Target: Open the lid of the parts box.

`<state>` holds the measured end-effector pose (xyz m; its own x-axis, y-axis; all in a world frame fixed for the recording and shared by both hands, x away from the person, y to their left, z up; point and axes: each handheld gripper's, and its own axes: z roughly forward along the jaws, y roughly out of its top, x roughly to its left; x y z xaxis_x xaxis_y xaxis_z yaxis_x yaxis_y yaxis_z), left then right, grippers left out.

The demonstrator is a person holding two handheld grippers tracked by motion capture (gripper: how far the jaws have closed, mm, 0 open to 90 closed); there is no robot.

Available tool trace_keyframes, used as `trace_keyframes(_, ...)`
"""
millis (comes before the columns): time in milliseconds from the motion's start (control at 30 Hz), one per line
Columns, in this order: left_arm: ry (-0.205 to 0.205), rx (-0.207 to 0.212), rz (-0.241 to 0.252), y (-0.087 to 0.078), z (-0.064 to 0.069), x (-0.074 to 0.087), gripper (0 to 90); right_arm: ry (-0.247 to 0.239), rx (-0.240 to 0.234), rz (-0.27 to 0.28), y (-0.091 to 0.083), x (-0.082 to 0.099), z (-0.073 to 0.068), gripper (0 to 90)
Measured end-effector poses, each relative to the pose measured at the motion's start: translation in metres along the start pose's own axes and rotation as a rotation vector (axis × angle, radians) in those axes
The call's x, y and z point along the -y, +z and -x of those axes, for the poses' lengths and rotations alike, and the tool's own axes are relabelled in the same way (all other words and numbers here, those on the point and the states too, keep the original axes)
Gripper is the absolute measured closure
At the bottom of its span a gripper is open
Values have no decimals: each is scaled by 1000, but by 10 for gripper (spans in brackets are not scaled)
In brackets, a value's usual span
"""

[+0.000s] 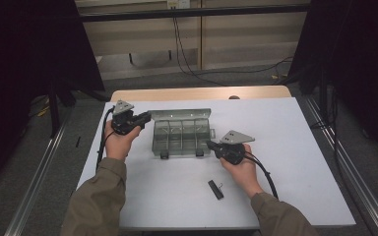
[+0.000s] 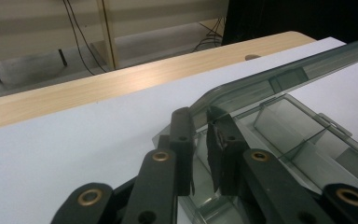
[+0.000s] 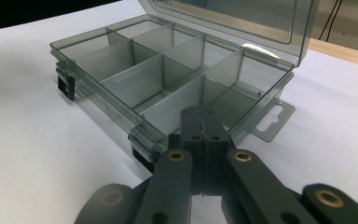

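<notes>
Left gripper (image 2: pixel 200 116): jaws narrow, pinched on the corner edge of the lid (image 2: pixel 279 77) of the clear organiser box (image 1: pixel 181 135), lid raised roughly upright at the box's far edge. Right gripper (image 3: pixel 201 116): jaws fully together, nothing between them, tip just at the box's near-right wall beside the hang tab (image 3: pixel 272 120); contact or not, can't tell.

Box sits mid-desk (image 1: pixel 295 162), towards the far-left side. Compartments divided by clear partitions (image 3: pixel 168 70); all visible ones empty. 2 black latches (image 3: pixel 65 86) on the near edge hang open.

Small black clip (image 1: pixel 215 189) lies loose on the desk, well apart, towards the near edge.

Risks, my read:
- Thin, slick lid edge could slip out of the pinch and drop shut.
- Box is light and empty; if the right gripper isn't bracing it, lid force could slide or tip it.
- Over-rotating could stress the hinge.
</notes>
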<state>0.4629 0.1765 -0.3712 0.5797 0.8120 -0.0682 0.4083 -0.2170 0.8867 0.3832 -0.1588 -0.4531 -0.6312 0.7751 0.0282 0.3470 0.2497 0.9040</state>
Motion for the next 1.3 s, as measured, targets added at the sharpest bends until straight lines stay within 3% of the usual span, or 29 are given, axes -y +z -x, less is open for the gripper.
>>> trace_keyframes(433, -2, -4, -5, 6, -5, -9, 810, -14, 4, 5, 0, 0, -1, 900)
trace_keyframes(567, -24, -1, 3, 9, -6, -12, 811, -14, 5, 4, 0, 0, -1, 900)
trace_keyframes(667, -14, -4, -5, 10, -7, -14, 812, -13, 4, 5, 0, 0, -1, 900)
trace_keyframes(933, -39, 4, 5, 14, -11, -15, 813, -16, 5, 5, 0, 0, -1, 900)
trace_keyframes(1300, -36, -11, 1, 19, -12, -19, 813, -19, 8, 7, 1, 1, -1, 900)
